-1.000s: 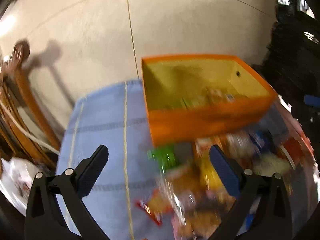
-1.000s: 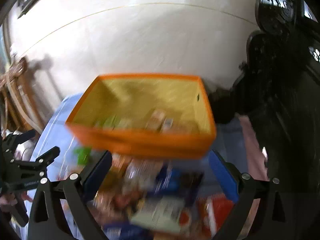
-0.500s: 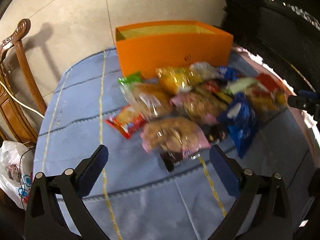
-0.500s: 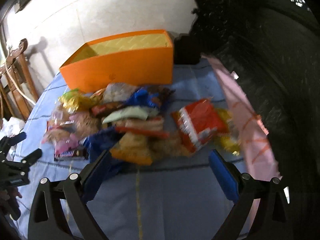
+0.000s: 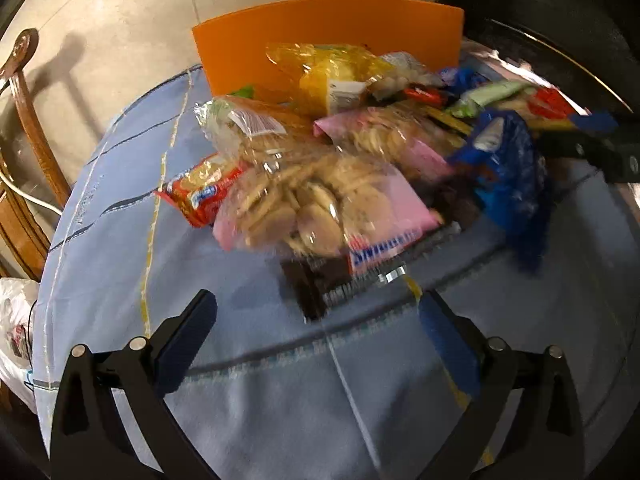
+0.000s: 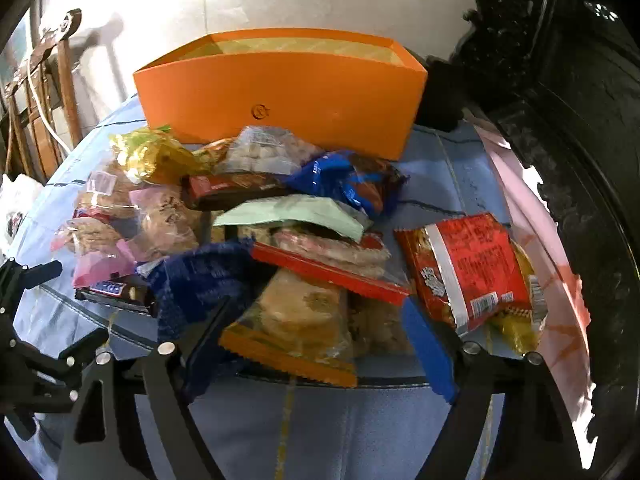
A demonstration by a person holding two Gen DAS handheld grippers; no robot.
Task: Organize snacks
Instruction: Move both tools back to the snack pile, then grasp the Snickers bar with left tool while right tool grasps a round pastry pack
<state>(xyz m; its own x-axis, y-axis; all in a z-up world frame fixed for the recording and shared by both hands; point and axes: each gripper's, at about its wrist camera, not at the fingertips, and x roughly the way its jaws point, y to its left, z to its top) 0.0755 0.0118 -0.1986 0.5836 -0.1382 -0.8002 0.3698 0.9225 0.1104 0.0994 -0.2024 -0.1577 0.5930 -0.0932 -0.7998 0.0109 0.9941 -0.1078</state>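
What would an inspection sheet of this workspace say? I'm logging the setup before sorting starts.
Surface: blue tablecloth with stitched lines, covering the table.
Job's things: orange box upright at the far side; pile of snack packets lying in front of it, outside the box.
Clutter: red packet lies at the pile's right edge.
Grippers: left gripper open, empty; right gripper open, low at the pile's near edge.
Cables: white cord by the wooden chair.
Surroundings: tiled floor, white plastic bag.
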